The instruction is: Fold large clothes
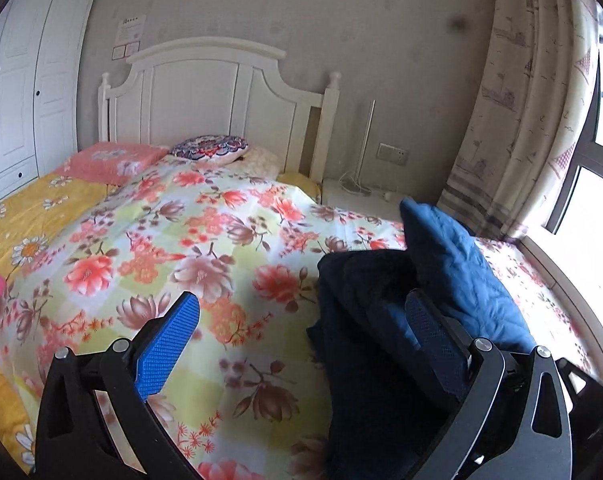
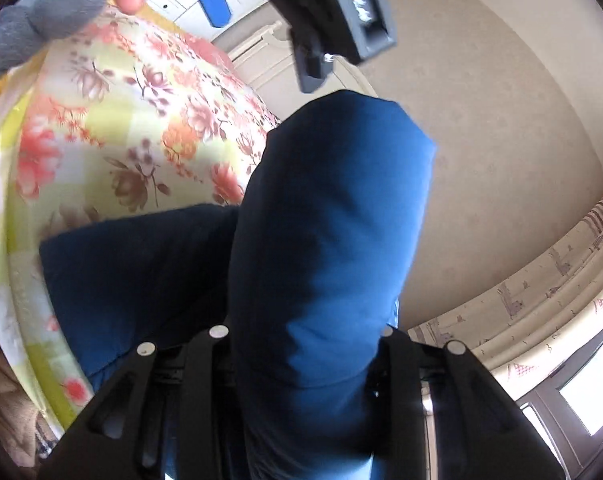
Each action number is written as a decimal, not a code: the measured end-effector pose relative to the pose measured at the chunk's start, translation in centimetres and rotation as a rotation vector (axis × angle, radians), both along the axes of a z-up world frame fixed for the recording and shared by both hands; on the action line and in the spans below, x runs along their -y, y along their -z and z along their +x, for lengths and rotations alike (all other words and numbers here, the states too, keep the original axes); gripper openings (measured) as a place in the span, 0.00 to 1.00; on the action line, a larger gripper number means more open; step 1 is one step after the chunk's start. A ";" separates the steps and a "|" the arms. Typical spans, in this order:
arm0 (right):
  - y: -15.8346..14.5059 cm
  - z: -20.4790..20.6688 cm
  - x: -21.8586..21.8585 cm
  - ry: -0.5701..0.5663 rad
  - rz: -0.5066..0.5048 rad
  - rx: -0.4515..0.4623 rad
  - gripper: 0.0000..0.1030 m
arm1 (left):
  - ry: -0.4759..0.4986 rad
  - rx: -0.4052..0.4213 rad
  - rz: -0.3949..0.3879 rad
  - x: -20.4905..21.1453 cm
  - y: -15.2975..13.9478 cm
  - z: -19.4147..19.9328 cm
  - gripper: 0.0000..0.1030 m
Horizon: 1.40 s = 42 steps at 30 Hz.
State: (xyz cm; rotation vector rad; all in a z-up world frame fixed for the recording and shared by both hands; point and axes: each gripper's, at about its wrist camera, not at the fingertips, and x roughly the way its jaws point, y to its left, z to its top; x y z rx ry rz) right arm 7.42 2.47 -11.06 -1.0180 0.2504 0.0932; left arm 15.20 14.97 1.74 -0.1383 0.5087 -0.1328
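Blue quilted padded jacket (image 2: 325, 248) clamped in right gripper (image 2: 301, 360); left gripper (image 1: 301, 312) wide, empty. Advice: lift until hem clears floral bed quilt (image 1: 173, 224).

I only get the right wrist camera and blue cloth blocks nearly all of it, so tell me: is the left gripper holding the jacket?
Observer: No. The left gripper is open. One finger overlaps the dark jacket, but I can't tell whether it touches.
Operator: Where does the jacket lie on the bed?
Observer: On the flowered quilt, toward the window side, with a lighter blue part standing up.
Operator: Anything else up by the headboard?
Observer: A round patterned cushion lies just in front of the headboard.
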 end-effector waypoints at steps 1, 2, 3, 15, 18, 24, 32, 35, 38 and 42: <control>1.6 0.3 -0.9 0.006 -0.052 -0.026 0.31 | 0.000 0.003 -0.001 0.1 -0.3 0.0 0.96; 3.6 0.6 -1.7 0.002 -0.122 -0.038 0.34 | 0.008 0.004 0.000 0.4 -0.7 0.1 0.96; 4.9 0.7 -2.3 -0.007 -0.173 -0.001 0.35 | 0.019 0.004 0.008 0.8 -1.1 0.2 0.96; 5.0 -1.7 -2.6 0.004 -0.184 0.061 0.39 | 0.438 -0.211 0.330 15.6 -0.5 10.8 0.96; 4.3 -2.9 -2.5 -0.028 -0.169 0.057 0.45 | 0.317 -0.334 0.490 15.2 5.4 14.8 0.96; -0.2 -8.5 1.9 -0.269 0.106 -0.180 0.67 | 0.333 -0.301 0.320 11.6 9.2 14.8 0.96; -8.2 -5.4 8.5 -0.221 0.554 -0.295 0.48 | 0.291 -0.205 0.246 10.4 10.0 13.2 0.96; -5.7 -1.9 6.4 -0.180 0.480 -0.426 0.46 | 0.289 -0.188 0.224 10.1 9.8 13.2 0.96; -2.2 0.3 3.8 -0.168 0.435 -0.397 0.46 | 0.289 -0.173 0.194 9.1 10.3 13.0 0.96; -2.0 0.6 3.5 -0.160 0.390 -0.401 0.46 | 0.290 -0.160 0.167 8.4 10.7 12.7 0.96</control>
